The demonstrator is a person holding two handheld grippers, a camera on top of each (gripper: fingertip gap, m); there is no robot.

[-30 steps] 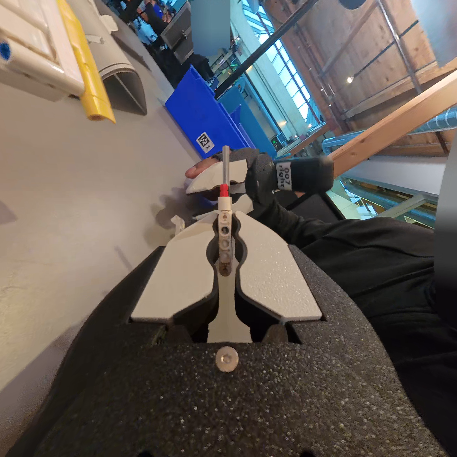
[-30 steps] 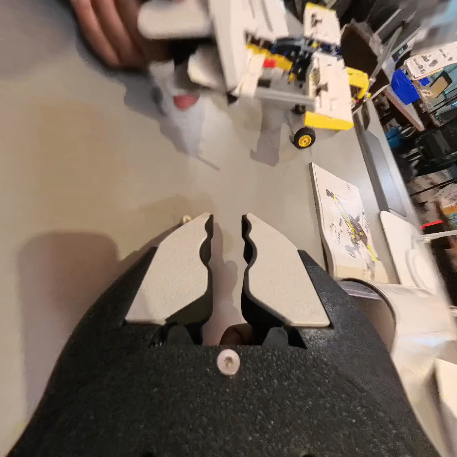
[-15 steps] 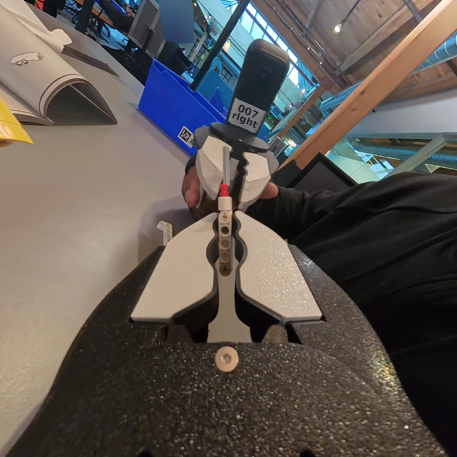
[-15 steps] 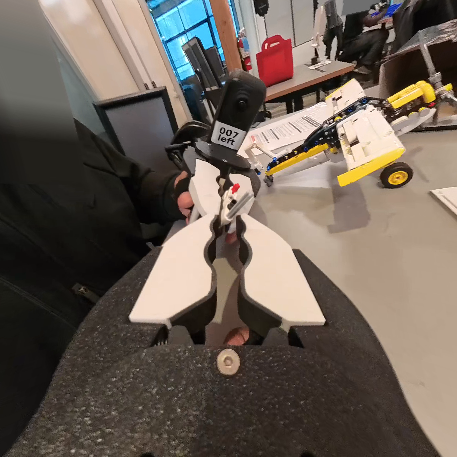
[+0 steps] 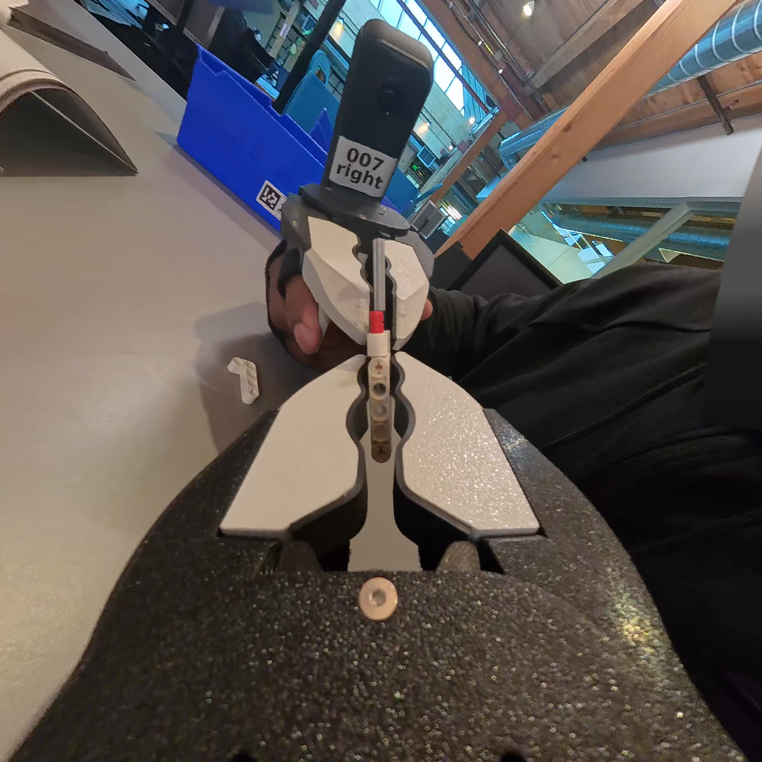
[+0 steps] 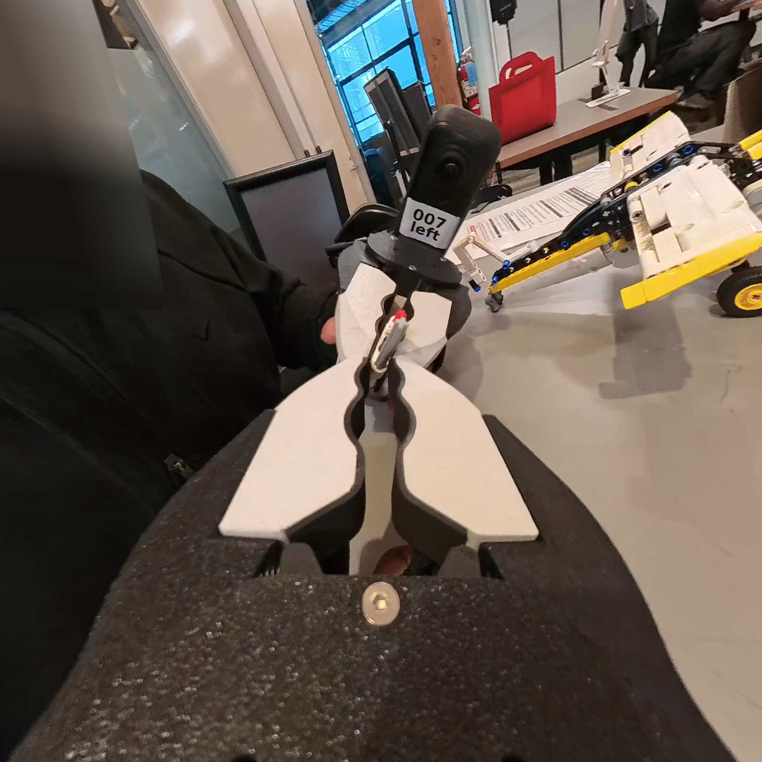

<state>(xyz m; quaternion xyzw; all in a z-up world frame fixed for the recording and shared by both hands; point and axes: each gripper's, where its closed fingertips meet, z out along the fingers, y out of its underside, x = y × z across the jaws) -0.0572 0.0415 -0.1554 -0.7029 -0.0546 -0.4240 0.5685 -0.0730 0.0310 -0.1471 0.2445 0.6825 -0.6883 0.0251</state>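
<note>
While the left gripper (image 5: 380, 363) pinched a white holed beam (image 5: 380, 406) edge-on between its fingers (image 5: 313, 445), a grey axle (image 5: 378, 276) with a red bush (image 5: 375, 321) and a white connector (image 5: 378, 343) stuck out past its tips, above the tabletop (image 5: 103, 288). The right gripper (image 6: 377, 365) faced it nose to nose, its fingers (image 6: 449, 449) closed on the axle's far end, though whether the pads truly pressed it was hard to tell. A spare bent white beam (image 5: 244, 379) lay on the tabletop just beside the left fingers. A yellow-and-white brick model (image 6: 659, 243) stood well apart, near papers (image 6: 532, 214).

The likely trouble was misalignment: the two grippers met at a slight angle, so a push could bend the axle sideways, pop the bush off, or twist the beam out of the left pinch. A weak hold on the thin axle could let it slip and drop.
</note>
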